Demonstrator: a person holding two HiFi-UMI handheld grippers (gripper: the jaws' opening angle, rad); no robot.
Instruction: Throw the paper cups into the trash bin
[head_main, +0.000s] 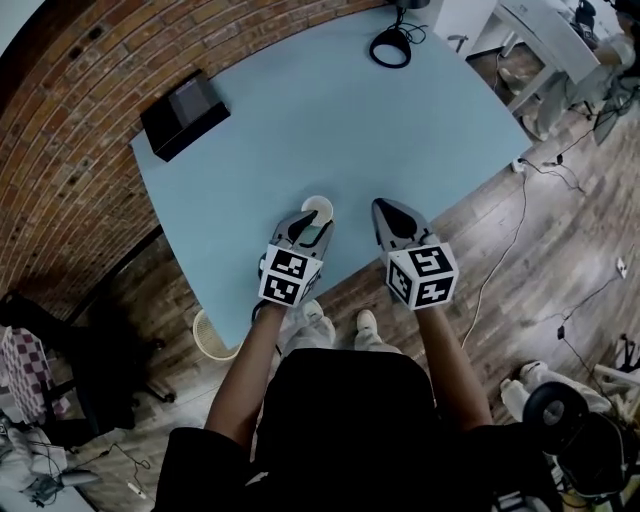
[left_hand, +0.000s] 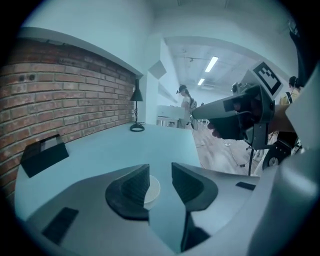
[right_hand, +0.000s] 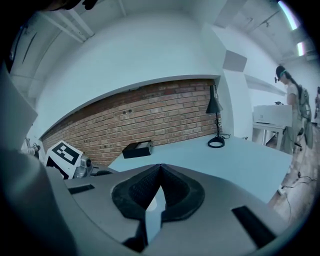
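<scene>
Clearly the paper cup (head_main: 317, 208) stands upright, axis vertical.

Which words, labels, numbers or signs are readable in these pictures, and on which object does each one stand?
No readable text in any view.
Two marker cubes: black-and-white square patterns only, no letters or numbers.
Black box: no print can be made out.
Paper cup: plain, no print visible.
</scene>
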